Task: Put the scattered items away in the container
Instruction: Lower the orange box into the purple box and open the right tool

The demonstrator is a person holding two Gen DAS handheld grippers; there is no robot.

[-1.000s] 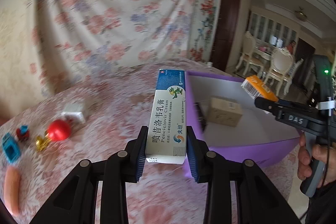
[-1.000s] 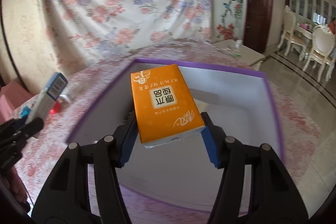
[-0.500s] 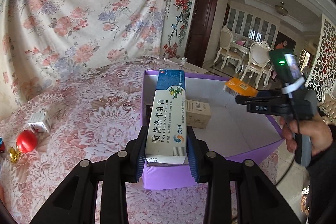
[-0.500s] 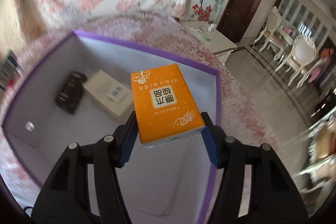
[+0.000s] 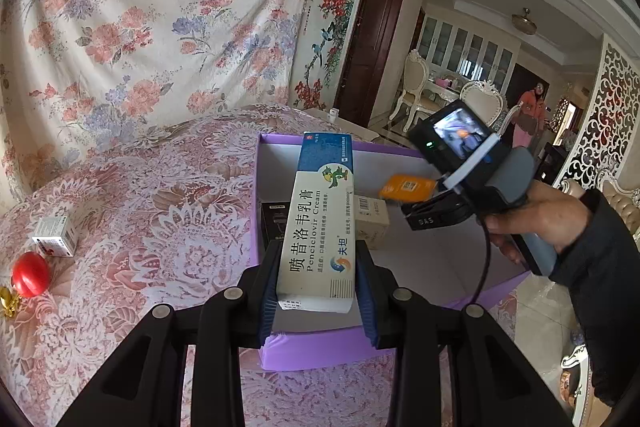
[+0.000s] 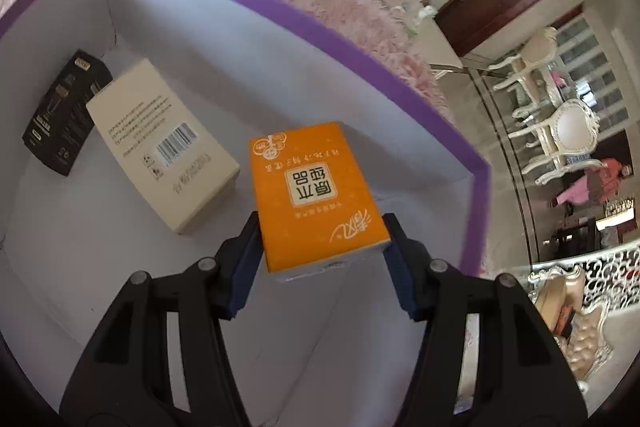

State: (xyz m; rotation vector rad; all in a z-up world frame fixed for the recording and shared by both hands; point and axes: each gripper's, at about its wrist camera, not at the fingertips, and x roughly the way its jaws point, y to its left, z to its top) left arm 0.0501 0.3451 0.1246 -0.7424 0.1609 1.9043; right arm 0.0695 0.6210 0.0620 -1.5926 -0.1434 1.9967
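My left gripper (image 5: 316,283) is shut on a long blue-and-white cream box (image 5: 318,231), held over the near left corner of the purple box (image 5: 320,349). My right gripper (image 6: 322,259) is shut on an orange tissue pack (image 6: 316,195) and hangs inside the purple box (image 6: 280,11), tilted down over its white floor. In the left wrist view the orange pack (image 5: 406,187) and the right gripper's body show above the container's right half. A beige carton (image 6: 164,143) and a black packet (image 6: 64,111) lie on the container floor.
On the floral lace tablecloth (image 5: 160,227) at the left lie a small white box (image 5: 56,237), a red ball (image 5: 30,273) and a gold trinket (image 5: 6,301). A hand (image 5: 532,219) grips the right tool. Behind stand white chairs (image 5: 412,87) and a person (image 5: 530,115).
Both grippers have swung right toward the purple box. The right one has tipped down into it, bringing the orange pack closer to the beige carton. Both grips are unchanged.
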